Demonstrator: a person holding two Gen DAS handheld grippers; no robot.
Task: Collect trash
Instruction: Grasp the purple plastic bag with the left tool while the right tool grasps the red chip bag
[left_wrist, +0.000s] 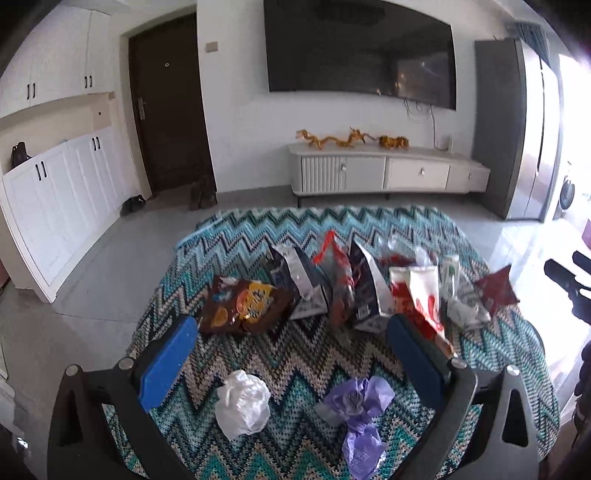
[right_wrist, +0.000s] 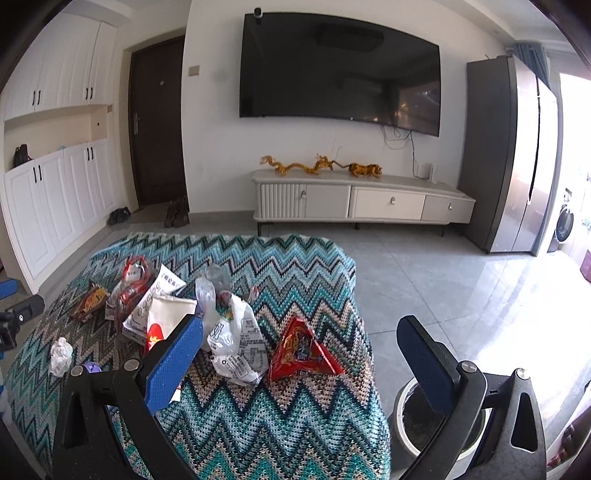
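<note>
Trash covers the zigzag-clothed table (left_wrist: 258, 354): snack wrappers in a row, with a crumpled white bag (left_wrist: 242, 404) and purple wrapper (left_wrist: 356, 417) lying between the wide-spread fingers of the left claw (left_wrist: 291, 347). Right claw (right_wrist: 299, 354) gapes wide too, empty, above a red triangular wrapper (right_wrist: 301, 352), with a white bin (right_wrist: 400, 424) beside the table.

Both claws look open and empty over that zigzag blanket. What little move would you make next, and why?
Probably lower the left gripper onto the crumpled white wad and close on it. Its jaws are wide open, holding nothing, and the wad lies loose on the blanket right between the fingers, nearer than the snack bags. The right gripper, also open, sits by the bin on the floor.
</note>
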